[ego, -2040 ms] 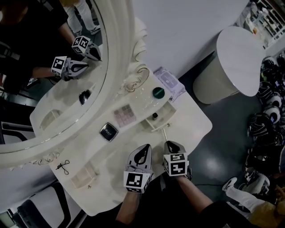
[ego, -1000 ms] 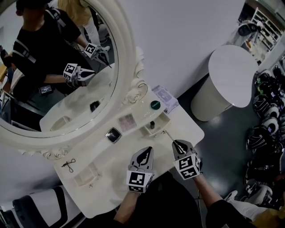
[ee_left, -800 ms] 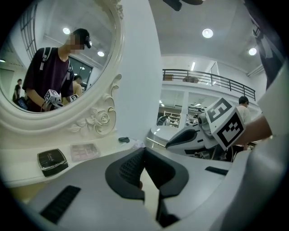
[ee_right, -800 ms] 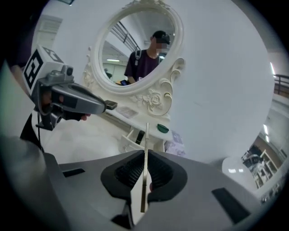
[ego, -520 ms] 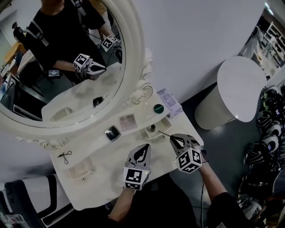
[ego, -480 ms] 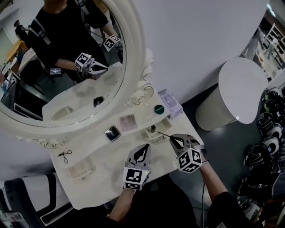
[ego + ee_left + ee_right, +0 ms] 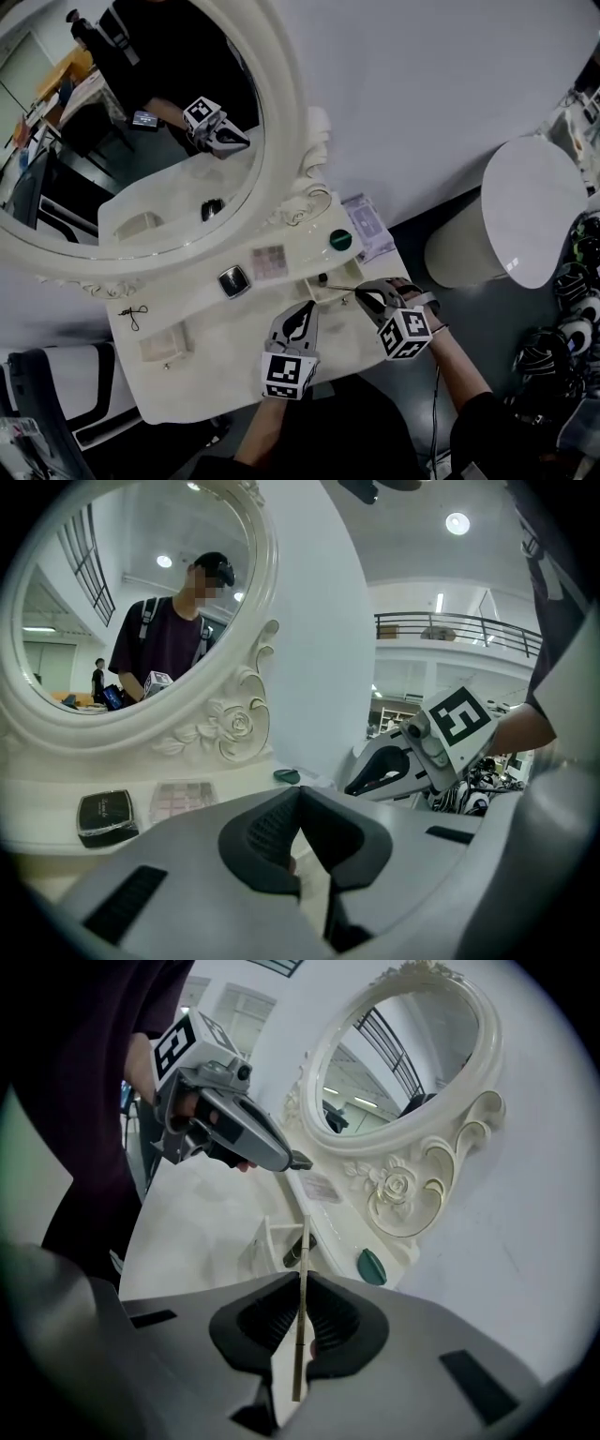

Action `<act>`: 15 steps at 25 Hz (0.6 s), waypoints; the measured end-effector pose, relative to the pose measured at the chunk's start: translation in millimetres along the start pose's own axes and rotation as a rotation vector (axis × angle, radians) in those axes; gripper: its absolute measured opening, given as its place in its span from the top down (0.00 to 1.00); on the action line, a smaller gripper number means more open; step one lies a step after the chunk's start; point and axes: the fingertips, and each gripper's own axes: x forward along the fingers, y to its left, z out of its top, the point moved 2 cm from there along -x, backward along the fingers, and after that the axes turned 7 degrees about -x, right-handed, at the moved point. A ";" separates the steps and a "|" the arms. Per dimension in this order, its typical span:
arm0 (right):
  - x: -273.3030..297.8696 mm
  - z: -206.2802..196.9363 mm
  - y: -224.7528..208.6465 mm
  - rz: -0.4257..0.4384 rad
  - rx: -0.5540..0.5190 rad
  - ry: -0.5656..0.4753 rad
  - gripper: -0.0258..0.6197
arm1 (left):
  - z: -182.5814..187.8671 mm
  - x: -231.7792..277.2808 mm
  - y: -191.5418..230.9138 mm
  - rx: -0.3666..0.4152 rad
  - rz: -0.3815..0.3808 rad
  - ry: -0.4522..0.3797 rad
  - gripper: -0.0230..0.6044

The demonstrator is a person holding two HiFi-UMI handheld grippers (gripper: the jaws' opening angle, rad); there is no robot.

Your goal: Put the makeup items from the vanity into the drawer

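My right gripper is shut on a thin pale makeup stick. The stick's far end reaches over the small open drawer, which has a small dark item lying in it. Just left of that, my left gripper hovers over the tabletop, shut and empty. On the vanity shelf lie a black compact, a pink eyeshadow palette and a green round lid.
A big oval mirror in a carved white frame stands behind the shelf. A lilac pack lies at the shelf's right end. A second open drawer and a black clip are at the left. A white round stool stands right of the vanity.
My right gripper has rolled and carried the stick leftward to the small open drawer. The left gripper has shifted a little and stays shut.
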 end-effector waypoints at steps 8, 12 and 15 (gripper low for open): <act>8.5 -4.6 -8.6 0.085 -0.126 -0.040 0.89 | -0.9 15.1 4.2 -0.016 0.043 0.006 0.94; 21.5 -8.3 -7.0 0.139 -0.181 -0.038 0.89 | -2.7 19.8 7.0 -0.026 0.053 0.014 0.94; 33.8 -10.1 -3.8 0.191 -0.218 -0.046 0.89 | -5.7 23.2 10.7 -0.031 0.068 0.019 0.94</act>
